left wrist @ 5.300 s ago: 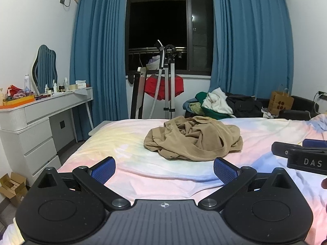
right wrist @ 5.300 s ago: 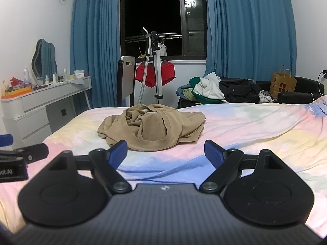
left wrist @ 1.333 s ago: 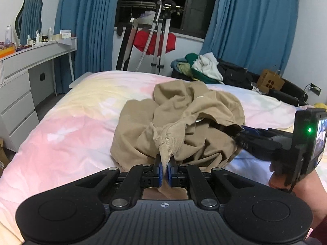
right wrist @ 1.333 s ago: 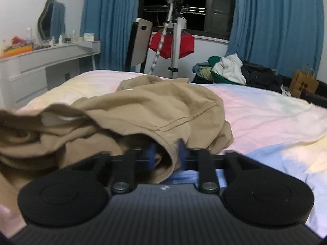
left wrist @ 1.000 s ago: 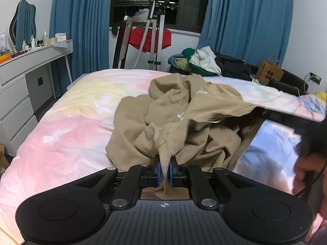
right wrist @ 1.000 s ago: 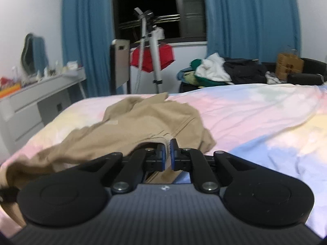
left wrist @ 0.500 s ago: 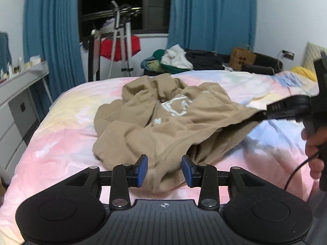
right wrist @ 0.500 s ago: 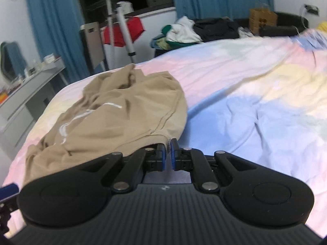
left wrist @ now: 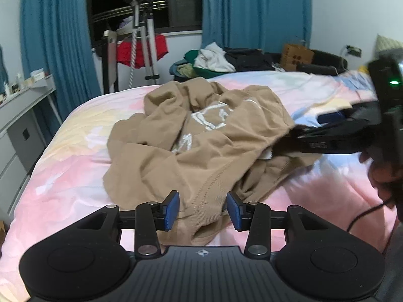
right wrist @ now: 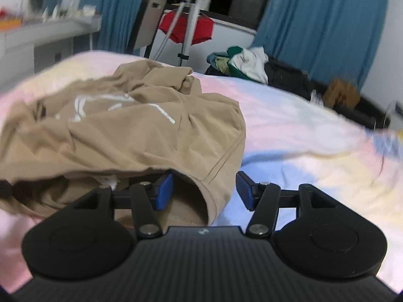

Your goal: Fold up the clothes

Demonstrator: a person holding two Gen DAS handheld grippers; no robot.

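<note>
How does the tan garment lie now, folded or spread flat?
Neither: the tan garment lies crumpled in a heap on the bed, with deep wrinkles and overlapping layers, its white print bunched.

Dim indoor light, motion blur, fisheye

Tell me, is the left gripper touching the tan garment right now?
Cannot tell. In the left wrist view the left gripper is open with the tan garment lying between its pads, neither contact nor gap plain.

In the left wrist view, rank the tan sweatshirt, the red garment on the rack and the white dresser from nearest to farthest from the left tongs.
1. Tan sweatshirt, hem between the open left tongs.
2. White dresser, far left beside the bed.
3. Red garment, back by the window.
</note>
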